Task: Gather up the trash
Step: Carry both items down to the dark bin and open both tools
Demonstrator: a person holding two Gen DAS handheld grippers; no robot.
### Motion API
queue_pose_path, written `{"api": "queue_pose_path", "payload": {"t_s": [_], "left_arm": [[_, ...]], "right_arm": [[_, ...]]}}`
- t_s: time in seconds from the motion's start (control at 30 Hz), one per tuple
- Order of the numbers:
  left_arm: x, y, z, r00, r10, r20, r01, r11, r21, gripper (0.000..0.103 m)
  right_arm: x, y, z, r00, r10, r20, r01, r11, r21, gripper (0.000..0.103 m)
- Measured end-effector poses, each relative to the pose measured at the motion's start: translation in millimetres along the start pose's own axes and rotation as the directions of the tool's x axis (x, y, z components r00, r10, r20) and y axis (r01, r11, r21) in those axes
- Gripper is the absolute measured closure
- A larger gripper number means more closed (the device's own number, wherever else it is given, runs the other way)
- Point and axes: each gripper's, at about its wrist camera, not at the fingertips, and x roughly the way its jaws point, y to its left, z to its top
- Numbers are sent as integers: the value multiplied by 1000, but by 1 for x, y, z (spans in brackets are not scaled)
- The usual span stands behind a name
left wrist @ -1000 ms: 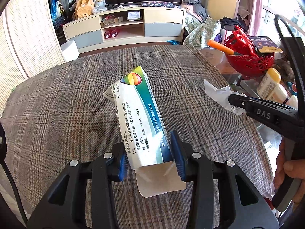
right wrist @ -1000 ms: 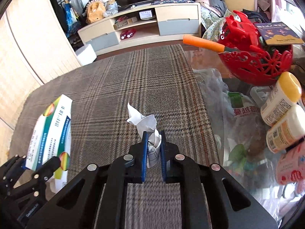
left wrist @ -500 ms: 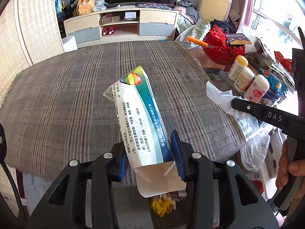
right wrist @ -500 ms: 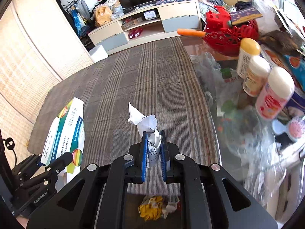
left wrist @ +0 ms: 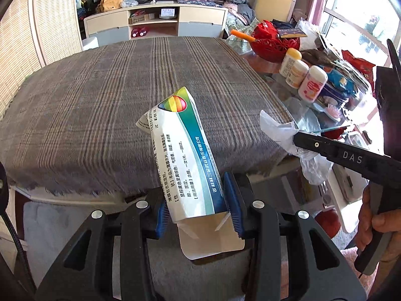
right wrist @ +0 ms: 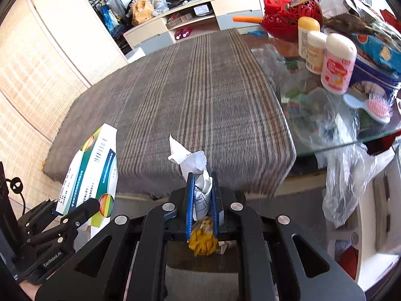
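My left gripper [left wrist: 196, 200] is shut on a white, green and blue medicine box [left wrist: 183, 150], held upright with its bottom flap hanging open. The box [right wrist: 92, 170] and left gripper [right wrist: 82, 209] also show at the lower left of the right wrist view. My right gripper [right wrist: 201, 195] is shut on a crumpled white paper [right wrist: 193, 163], which sticks up between the blue pads. That paper [left wrist: 278, 130] and the right gripper [left wrist: 297, 138] appear at the right of the left wrist view. Both grippers hang just off the near edge of the plaid-covered table [left wrist: 112, 95]. Below the right gripper lies yellow crumpled trash [right wrist: 203, 240] in a dark container.
A glass table [right wrist: 325, 115] to the right holds bottles [right wrist: 337, 62], a red basket [right wrist: 283, 20], a hairbrush [right wrist: 371, 105] and plastic bags. A TV cabinet [left wrist: 155, 22] stands beyond the table. A person's hand [left wrist: 376, 223] grips the right tool's handle.
Both grippers have drawn back from over the plaid cloth to beyond its near edge, each keeping its item. The floor and the yellow trash below have come into view.
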Motion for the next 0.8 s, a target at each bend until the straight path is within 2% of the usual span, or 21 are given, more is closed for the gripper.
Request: {"api": "queue_pose_path", "payload": {"t_s": [0.43,0.67,0.8], "left_arm": [[29,-9,-57,998,-22,-66,23,1000,3,65],[65,-10,-83,989,-48,-142,47,999,-10,65],[91,-8,-97,979,-49,-197,46,999,-16,65]], "right_arm": [[20,-22,-55,997,-19,-71,23,998,50,89],[48,-25,-77,993,-13,-120,21,998,65,89],[74,-29,-92,984,-14,-179,28,997,76,89]]}}
